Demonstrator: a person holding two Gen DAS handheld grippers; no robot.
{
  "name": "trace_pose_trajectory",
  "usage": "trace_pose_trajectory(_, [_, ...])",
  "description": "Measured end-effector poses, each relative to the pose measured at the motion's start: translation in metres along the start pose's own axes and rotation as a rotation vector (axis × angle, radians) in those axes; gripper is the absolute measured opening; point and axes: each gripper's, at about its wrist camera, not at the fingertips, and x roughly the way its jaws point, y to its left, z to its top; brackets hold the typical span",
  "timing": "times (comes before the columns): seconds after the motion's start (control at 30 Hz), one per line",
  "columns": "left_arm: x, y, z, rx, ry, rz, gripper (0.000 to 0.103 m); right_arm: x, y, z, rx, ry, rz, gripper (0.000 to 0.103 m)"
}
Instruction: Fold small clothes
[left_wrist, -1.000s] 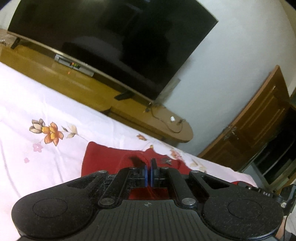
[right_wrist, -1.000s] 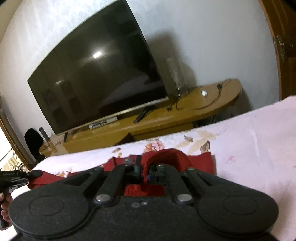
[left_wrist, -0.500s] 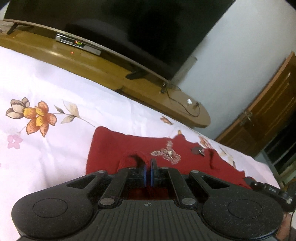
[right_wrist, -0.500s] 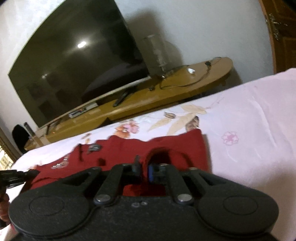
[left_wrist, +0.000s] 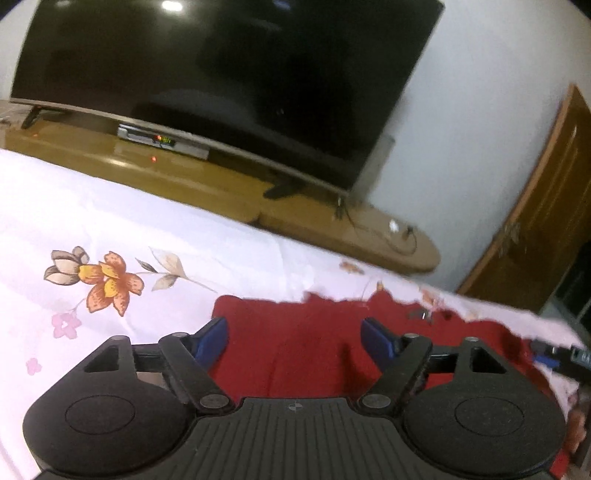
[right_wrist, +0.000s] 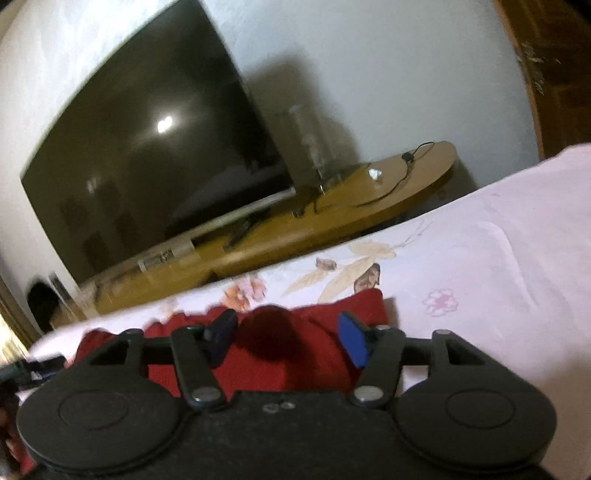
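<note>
A small red garment (left_wrist: 295, 347) lies flat on the white floral bedsheet (left_wrist: 110, 229). My left gripper (left_wrist: 294, 334) is open just above its left part, with nothing between the blue pads (left_wrist: 214, 338). In the right wrist view the same red garment (right_wrist: 288, 354) lies under my right gripper (right_wrist: 286, 338), which is open and empty over the garment's right end. The tip of the right gripper (left_wrist: 561, 356) shows at the right edge of the left wrist view. The tip of the left gripper (right_wrist: 33, 367) shows at the left edge of the right wrist view.
A large dark television (left_wrist: 221, 85) stands on a long wooden stand (left_wrist: 229, 188) beyond the bed's far edge, with a set-top box (left_wrist: 162, 142) and cables (right_wrist: 388, 184). A wooden door (left_wrist: 535, 221) is at the right. Bedsheet (right_wrist: 498, 258) extends right of the garment.
Both grippers were shut on pinched folds of the red garment. They have now opened and let go, and the fabric lies flat on the sheet.
</note>
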Motion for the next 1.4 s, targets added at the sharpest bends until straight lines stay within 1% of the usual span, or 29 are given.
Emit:
trace_pose_trajectory(0.1, [0.009, -0.003, 0.004, 0.060, 0.053, 0.011, 0.076, 0.008, 0.005, 0.003, -0.040, 0.021, 0.014, 0.059])
trace_pose_trajectory(0.17, [0.011, -0.005, 0.005, 0.082, 0.069, 0.014, 0.074, 0.002, 0.003, 0.006, -0.021, -0.027, 0.028, 0.059])
trace_pose_trajectory(0.2, [0.013, -0.006, 0.006, 0.091, 0.076, 0.018, 0.071, -0.001, 0.001, 0.008, -0.005, -0.046, 0.036, 0.059])
trace_pose_trajectory(0.23, [0.013, -0.007, 0.006, 0.095, 0.081, 0.026, 0.064, -0.004, 0.000, 0.009, 0.003, -0.067, 0.039, 0.059])
trace_pose_trajectory(0.33, [0.017, -0.009, 0.007, 0.109, 0.083, 0.035, 0.061, -0.005, 0.000, 0.012, -0.009, -0.085, 0.049, 0.060])
trace_pose_trajectory(0.4, [0.020, -0.012, 0.007, 0.123, 0.086, 0.038, 0.060, -0.008, -0.004, 0.013, 0.025, -0.112, 0.049, 0.060])
trace_pose_trajectory(0.43, [0.020, -0.014, 0.006, 0.137, 0.088, 0.043, 0.058, -0.009, -0.005, 0.013, 0.030, -0.119, 0.047, 0.061])
trace_pose_trajectory(0.47, [0.022, -0.017, 0.006, 0.155, 0.089, 0.051, 0.056, -0.006, -0.002, 0.013, 0.006, -0.102, 0.032, 0.059])
trace_pose_trajectory(0.5, [0.023, -0.020, 0.006, 0.172, 0.088, 0.058, 0.051, -0.001, 0.001, 0.012, -0.030, -0.073, 0.012, 0.058])
trace_pose_trajectory(0.53, [0.023, -0.022, 0.006, 0.183, 0.087, 0.058, 0.046, 0.007, 0.005, 0.011, -0.069, -0.033, -0.003, 0.057])
trace_pose_trajectory(0.6, [0.024, -0.029, 0.005, 0.212, 0.088, 0.067, 0.039, 0.024, 0.010, 0.008, -0.114, 0.053, -0.037, 0.056])
trace_pose_trajectory(0.63, [0.024, -0.034, 0.004, 0.234, 0.089, 0.070, 0.030, 0.034, 0.013, 0.007, -0.133, 0.110, -0.054, 0.053])
trace_pose_trajectory(0.67, [0.023, -0.037, 0.004, 0.248, 0.086, 0.074, 0.025, 0.042, 0.015, 0.005, -0.152, 0.155, -0.075, 0.047])
trace_pose_trajectory(0.7, [0.023, -0.040, 0.003, 0.259, 0.082, 0.077, 0.017, 0.047, 0.018, 0.004, -0.176, 0.168, -0.100, 0.043])
trace_pose_trajectory(0.73, [0.021, -0.044, 0.003, 0.273, 0.071, 0.087, 0.012, 0.048, 0.022, 0.001, -0.204, 0.161, -0.119, 0.034])
trace_pose_trajectory(0.77, [0.019, -0.044, 0.004, 0.275, 0.055, 0.088, 0.010, 0.049, 0.026, 0.001, -0.228, 0.158, -0.135, 0.023])
trace_pose_trajectory(0.8, [0.015, -0.044, 0.004, 0.271, 0.037, 0.084, 0.008, 0.048, 0.030, 0.000, -0.249, 0.146, -0.146, 0.019])
trace_pose_trajectory(0.87, [0.005, -0.047, 0.005, 0.271, -0.016, 0.081, 0.008, 0.041, 0.036, 0.001, -0.274, 0.101, -0.161, 0.011])
trace_pose_trajectory(1.0, [-0.006, -0.053, 0.013, 0.284, -0.109, 0.080, 0.008, 0.016, 0.040, 0.008, -0.287, -0.046, -0.152, 0.009])
trace_pose_trajectory(1.07, [-0.002, -0.054, 0.016, 0.284, -0.119, 0.106, 0.007, 0.015, 0.038, 0.014, -0.279, -0.091, -0.160, 0.009])
trace_pose_trajectory(1.1, [0.004, -0.052, 0.015, 0.272, -0.102, 0.114, 0.007, 0.017, 0.036, 0.015, -0.277, -0.097, -0.172, 0.009])
trace_pose_trajectory(1.13, [0.014, -0.049, 0.013, 0.266, -0.059, 0.134, 0.007, 0.023, 0.034, 0.016, -0.276, -0.086, -0.185, 0.009])
trace_pose_trajectory(1.17, [0.029, -0.045, 0.010, 0.259, 0.011, 0.172, 0.008, 0.032, 0.031, 0.014, -0.276, -0.057, -0.209, 0.009])
trace_pose_trajectory(1.2, [0.034, -0.041, 0.012, 0.229, 0.036, 0.176, 0.007, 0.045, 0.027, 0.010, -0.279, -0.006, -0.235, 0.009])
trace_pose_trajectory(1.23, [0.036, -0.040, 0.016, 0.210, 0.042, 0.180, 0.008, 0.061, 0.021, 0.003, -0.277, 0.080, -0.257, 0.009])
trace_pose_trajectory(1.27, [0.038, -0.041, 0.017, 0.216, 0.047, 0.187, 0.008, 0.068, 0.019, 0.004, -0.263, 0.108, -0.269, 0.009])
trace_pose_trajectory(1.3, [0.038, -0.043, 0.016, 0.231, 0.048, 0.199, 0.011, 0.068, 0.021, 0.008, -0.267, 0.093, -0.280, 0.009])
trace_pose_trajectory(1.37, [0.039, -0.047, 0.017, 0.256, 0.053, 0.223, 0.014, 0.073, 0.023, 0.007, -0.284, 0.117, -0.294, 0.010])
trace_pose_trajectory(1.4, [0.038, -0.047, 0.018, 0.256, 0.053, 0.230, 0.021, 0.073, 0.023, 0.008, -0.282, 0.117, -0.297, 0.010])
